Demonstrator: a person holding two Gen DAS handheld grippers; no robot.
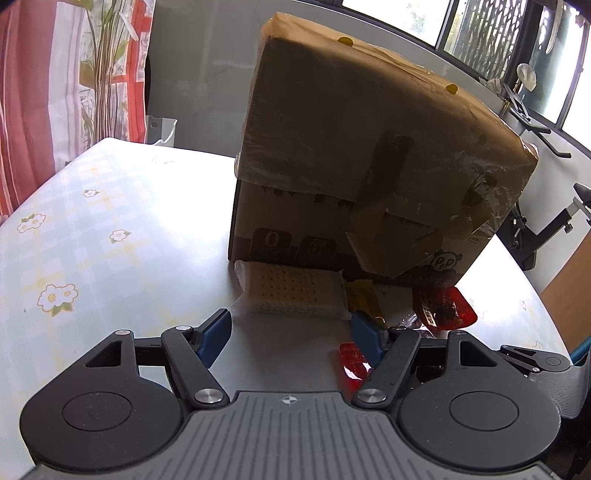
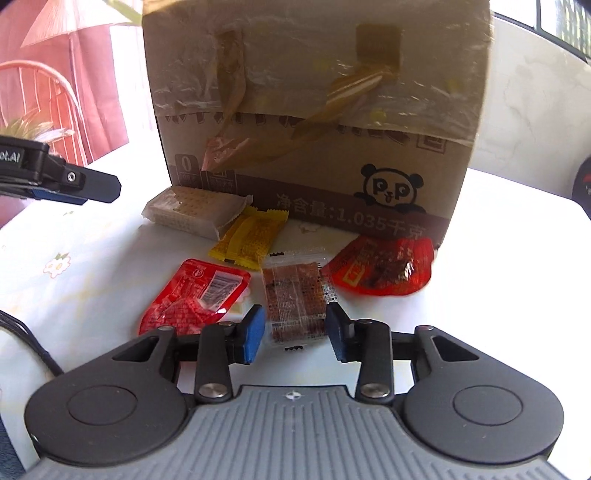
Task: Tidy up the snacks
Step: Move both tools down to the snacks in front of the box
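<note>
The snacks lie in a loose cluster on the table (image 2: 92, 280), right in front of the taped cardboard box (image 2: 314, 122). Nearest your right gripper (image 2: 295, 334) is a clear packet of brown snack (image 2: 295, 295); its near end sits between the two blue pads, which stand spread on either side of it, and whether either pad touches the wrapper is hard to tell from this angle. Just left of it lies a red packet (image 2: 195, 293), and to its right a second red packet (image 2: 384, 271) rests against the foot of the box. Behind the clear packet are two yellow wrappers (image 2: 251, 238), overlapping, and beyond them a cracker pack (image 2: 195, 212) in clear wrap close to the box front.

Your left gripper (image 1: 291, 338) hovers with its jaws spread wide and nothing between them, the cracker pack (image 1: 295, 291) just ahead of its tips. One red packet (image 1: 352, 363) shows beside its right finger.

The table wears a pale cloth printed with small flowers. A red and white curtain (image 1: 33, 92) hangs behind on the left, and windows (image 1: 491, 33) run along the back right.
</note>
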